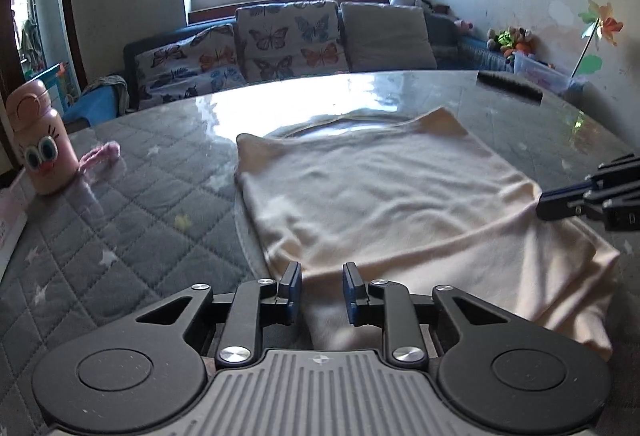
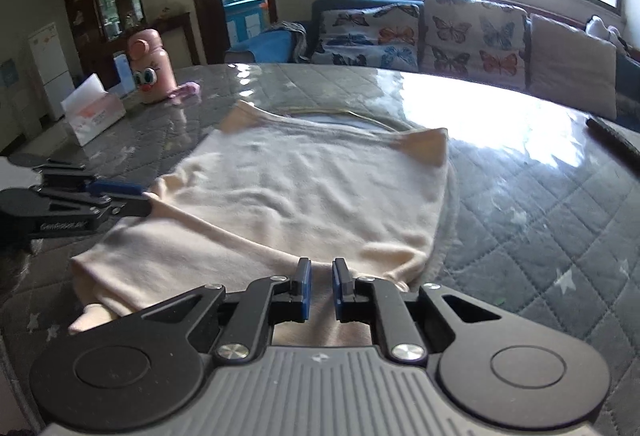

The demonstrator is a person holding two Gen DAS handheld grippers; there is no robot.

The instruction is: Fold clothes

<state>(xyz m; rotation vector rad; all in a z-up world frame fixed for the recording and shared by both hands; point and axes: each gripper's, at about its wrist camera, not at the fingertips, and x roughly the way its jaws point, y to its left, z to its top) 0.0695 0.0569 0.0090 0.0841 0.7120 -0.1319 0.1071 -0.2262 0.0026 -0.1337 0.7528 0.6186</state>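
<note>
We have a cream-coloured soft knitted garment [image 1: 380, 196] lying flat on the round glass-topped bench [image 1: 280, 104] over a grey quilted cover, its two far corners curling up like small ears. The near part looks already doubled over, since a fold line runs across it and a second layer shows at the side edge, so we judge the folding partly done.

Our left gripper [image 1: 322, 290] sits at the garment's near edge with its jaws narrowed, cloth running between the blue pads [image 1: 296, 288]; whether the pads actually press on it we cannot tell. Our right gripper [image 2: 321, 286] stands at the opposite near corner, jaws almost together with cream fabric between them, which we take as a pinch on the garment (the gap is slim and the cloth bunches there).

Holding both near corners at once makes sense: it keeps the edge taut for lifting it towards the far side. A pink cartoon-faced bottle [image 1: 42, 140] stands well apart.
</note>
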